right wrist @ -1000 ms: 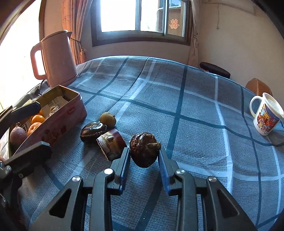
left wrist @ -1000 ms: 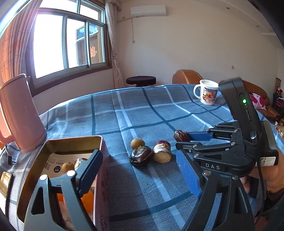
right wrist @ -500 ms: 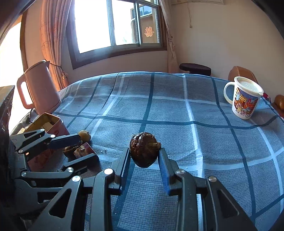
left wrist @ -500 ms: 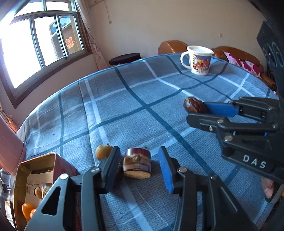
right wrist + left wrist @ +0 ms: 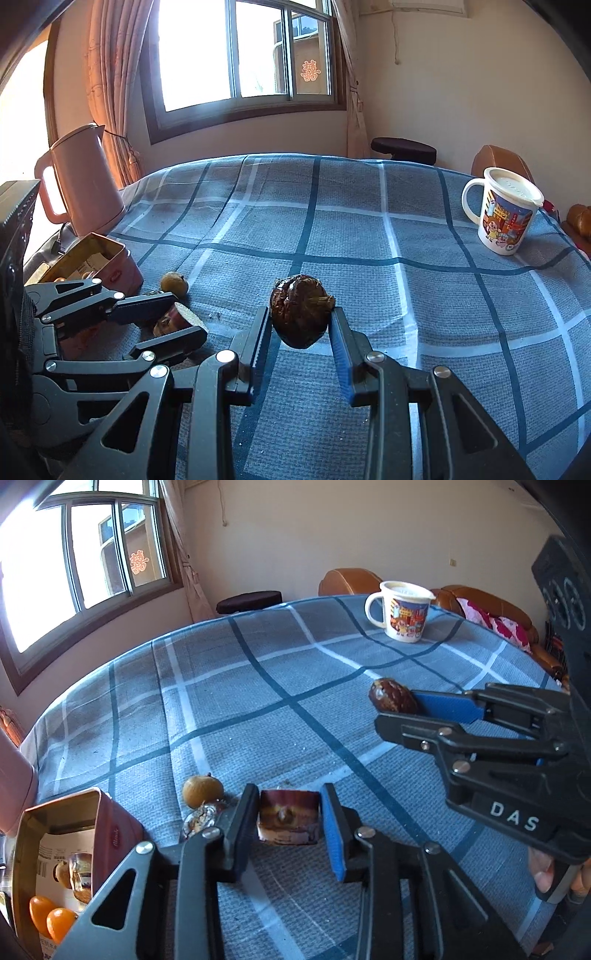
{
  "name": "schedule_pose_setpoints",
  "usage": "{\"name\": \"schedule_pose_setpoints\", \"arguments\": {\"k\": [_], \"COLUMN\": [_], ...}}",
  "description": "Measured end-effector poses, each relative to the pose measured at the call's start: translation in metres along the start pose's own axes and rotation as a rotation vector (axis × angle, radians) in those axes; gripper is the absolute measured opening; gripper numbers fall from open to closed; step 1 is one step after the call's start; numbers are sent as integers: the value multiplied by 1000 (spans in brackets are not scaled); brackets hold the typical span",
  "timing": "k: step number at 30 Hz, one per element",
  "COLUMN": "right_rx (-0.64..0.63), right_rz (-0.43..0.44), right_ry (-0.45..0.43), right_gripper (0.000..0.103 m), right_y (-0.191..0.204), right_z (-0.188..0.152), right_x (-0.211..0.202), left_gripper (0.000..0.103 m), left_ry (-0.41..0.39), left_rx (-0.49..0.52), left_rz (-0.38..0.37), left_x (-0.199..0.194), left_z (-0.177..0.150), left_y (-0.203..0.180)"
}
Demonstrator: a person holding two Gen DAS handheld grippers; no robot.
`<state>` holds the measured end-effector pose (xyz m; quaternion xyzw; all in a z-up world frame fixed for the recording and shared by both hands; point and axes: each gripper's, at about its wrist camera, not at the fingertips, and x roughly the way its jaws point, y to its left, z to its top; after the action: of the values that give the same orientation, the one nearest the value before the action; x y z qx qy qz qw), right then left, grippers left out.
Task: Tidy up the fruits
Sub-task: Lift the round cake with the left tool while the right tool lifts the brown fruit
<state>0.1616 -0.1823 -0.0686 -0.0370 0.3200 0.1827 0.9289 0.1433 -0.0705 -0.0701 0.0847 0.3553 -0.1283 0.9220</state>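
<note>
Item 1. Left gripper (image 5: 289, 818): jaws have just been closing and now stand narrow, both pads against the sides of the cut fruit piece (image 5: 289, 821), which rests on the checked tablecloth (image 5: 258, 709). Handling: confirm the squeeze is even before lifting; the flat cut face looks likely to slip if the jaws tilt. Lift straight up, clear of neighbours.

Item 2. Dark wrinkled fruit (image 5: 201, 818): on the cloth just beside the left jaw, partly hidden. Risk of being nudged on lift.

Item 3. Small tan round fruit (image 5: 202, 789): on the cloth, just behind item 2. Untouched.

Item 4. Open tin box (image 5: 66, 814): near left, wall close to items 2 and 3; holds small orange fruits (image 5: 50, 921) and other pieces. Presumed destination; carry low over the rim, release inside, not on the edge.

Item 5. Right gripper (image 5: 300, 321): narrow, clamped on a dark round fruit (image 5: 299, 310) held above the cloth. Keep it apart from the left gripper's path to the tin.

Item 6. Pink kettle (image 5: 79, 184) and lidded mug (image 5: 504, 212): far, well apart. Irrelevant.
</note>
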Motion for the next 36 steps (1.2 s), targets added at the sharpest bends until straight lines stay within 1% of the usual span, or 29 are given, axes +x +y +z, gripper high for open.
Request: {"name": "schedule_pose_setpoints", "arguments": {"k": [2, 4, 6, 8, 10, 13, 16, 17, 18, 19, 20, 21, 23, 24, 25, 30, 36], "right_rx": [1, -1, -4, -5, -7, -8, -8, -8, -7, -8, -9, -9, -10, -10, -10, -11, -15], "right_rz": [0, 3, 5, 2, 3, 1, 3, 4, 5, 5, 5, 5, 6, 7, 7, 11, 20], "right_ry": [-12, -22, -27, -30, -29, -30, -32, -34, -34, -34, -34, -35, -38, -38, -37, -45, -79], "right_gripper": [34, 34, 34, 34, 34, 34, 34, 34, 34, 34, 34, 34, 34, 34, 34, 34, 34], "right_y": [0, 0, 0, 1, 1, 1, 1, 1, 1, 1, 1, 2, 2, 2, 2, 2, 3], "right_z": [0, 0, 0, 0, 0, 0, 0, 0, -1, -1, -1, -1, -1, -1, -1, -1, -1], "right_x": [-2, -4, -5, -6, -5, -5, -5, -5, -6, -6, -6, -6, -6, -6, -6, -8, -15], "left_gripper": [35, 35, 35, 35, 35, 35, 35, 37, 40, 46, 46, 44, 43, 37, 36, 36, 36], "left_ry": [-41, -72, -84, -61, -57, -11, 0, 3, 10, 38, 59, 71, 75, 69, 62, 2, -87], "left_rx": [-30, -42, -45, -47, -52, -47, -43, -41, -36, -31, -33, -34, -36, -39, -43, -38, -59], "left_rz": [-19, -22, -32, -38, -41, -31, -30, -26, -30, -22, -14, -26, -32, -29, -31, -39, -20], "left_x": [-9, -16, -19, -16, -15, -6, -4, -4, -2, 2, 6, 9, 9, 8, 7, -5, -23], "left_z": [-2, -4, -5, -5, -5, -5, -6, -6, -6, -5, -5, -5, -5, -5, -5, -5, -6], "left_y": [2, 3, 3, 3, 4, 3, 3, 2, 1, 0, 1, 1, 1, 2, 3, 1, 6]}}
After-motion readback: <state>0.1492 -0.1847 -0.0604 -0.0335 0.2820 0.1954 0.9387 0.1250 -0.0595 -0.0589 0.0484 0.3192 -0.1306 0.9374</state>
